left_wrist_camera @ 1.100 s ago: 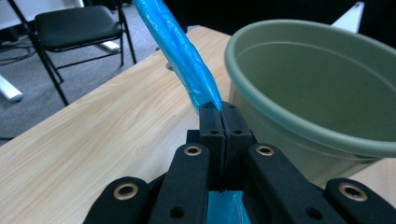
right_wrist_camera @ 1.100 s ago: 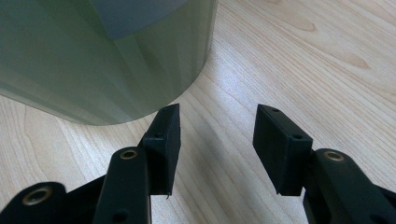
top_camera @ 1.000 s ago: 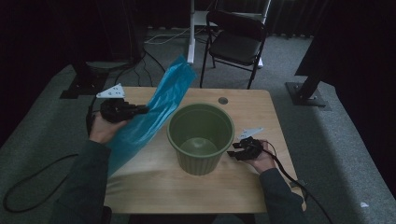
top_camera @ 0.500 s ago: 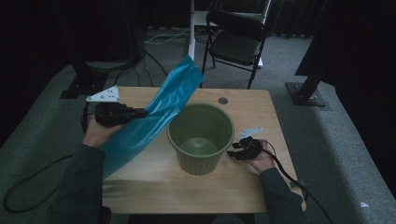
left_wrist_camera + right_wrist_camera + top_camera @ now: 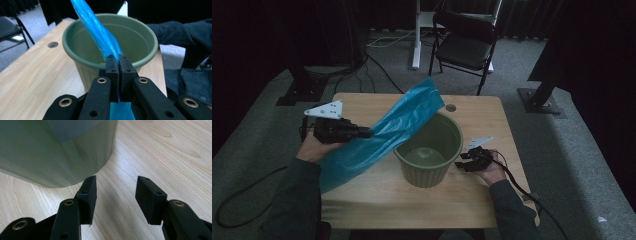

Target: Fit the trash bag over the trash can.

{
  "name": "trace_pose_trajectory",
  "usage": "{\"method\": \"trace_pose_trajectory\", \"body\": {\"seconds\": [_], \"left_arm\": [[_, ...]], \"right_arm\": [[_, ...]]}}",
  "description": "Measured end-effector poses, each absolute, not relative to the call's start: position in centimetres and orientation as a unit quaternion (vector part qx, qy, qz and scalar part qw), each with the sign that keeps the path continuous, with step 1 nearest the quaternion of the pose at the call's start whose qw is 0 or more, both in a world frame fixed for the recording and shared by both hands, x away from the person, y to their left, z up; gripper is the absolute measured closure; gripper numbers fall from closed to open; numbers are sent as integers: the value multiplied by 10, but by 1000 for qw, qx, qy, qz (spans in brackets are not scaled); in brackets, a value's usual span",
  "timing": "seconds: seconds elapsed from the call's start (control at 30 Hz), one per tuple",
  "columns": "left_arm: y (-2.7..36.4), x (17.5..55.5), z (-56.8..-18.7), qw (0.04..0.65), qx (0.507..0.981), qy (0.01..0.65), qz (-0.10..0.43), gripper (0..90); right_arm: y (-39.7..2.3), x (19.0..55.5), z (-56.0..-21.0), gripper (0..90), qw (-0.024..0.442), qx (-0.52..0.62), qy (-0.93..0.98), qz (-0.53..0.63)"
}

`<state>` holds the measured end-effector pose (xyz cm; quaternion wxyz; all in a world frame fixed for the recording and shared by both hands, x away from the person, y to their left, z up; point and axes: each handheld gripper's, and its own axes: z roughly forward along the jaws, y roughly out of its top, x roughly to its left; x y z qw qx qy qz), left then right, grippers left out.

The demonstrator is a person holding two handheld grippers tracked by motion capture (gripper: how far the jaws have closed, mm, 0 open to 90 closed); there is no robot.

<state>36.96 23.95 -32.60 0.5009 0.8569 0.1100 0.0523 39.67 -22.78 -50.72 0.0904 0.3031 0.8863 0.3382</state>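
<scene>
Dim grey carpet, a black folding chair (image 5: 464, 42) and loose cables (image 5: 382, 65) are seen behind a light wooden table (image 5: 377, 192), on which a green plastic bucket (image 5: 429, 172) stands near the middle. Compared with a second ago, the blue plastic bag (image 5: 382, 137) is now carried further toward the bucket: its upper end is raised over the far left part of the rim, where earlier it hung beside the bucket's left wall. The bag is pinched in the left gripper (image 5: 362, 133), whose jaws are pressed together on the film, though they have just been eased slightly; in the left gripper view the blue film (image 5: 100, 32) is seen running up from the jaws across the bucket's mouth. By this shift the bag appears to be brought into place for lining the bucket, a step not yet done. The right gripper (image 5: 460, 162) is rested on the table just right of the bucket, jaws held apart on nothing, unmoved.
</scene>
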Motion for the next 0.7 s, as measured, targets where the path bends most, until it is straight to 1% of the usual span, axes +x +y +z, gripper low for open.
{"method": "trace_pose_trajectory", "body": {"seconds": [0.17,0.63,0.7], "left_arm": [[228,373,-334,484,867,109,43,862],[194,378,-338,474,875,92,34,851],[194,378,-338,474,875,92,34,851]], "right_arm": [[-228,397,-507,508,91,303,886,339],[-228,397,-507,508,91,303,886,338],[-228,397,-507,508,92,302,887,338]]}}
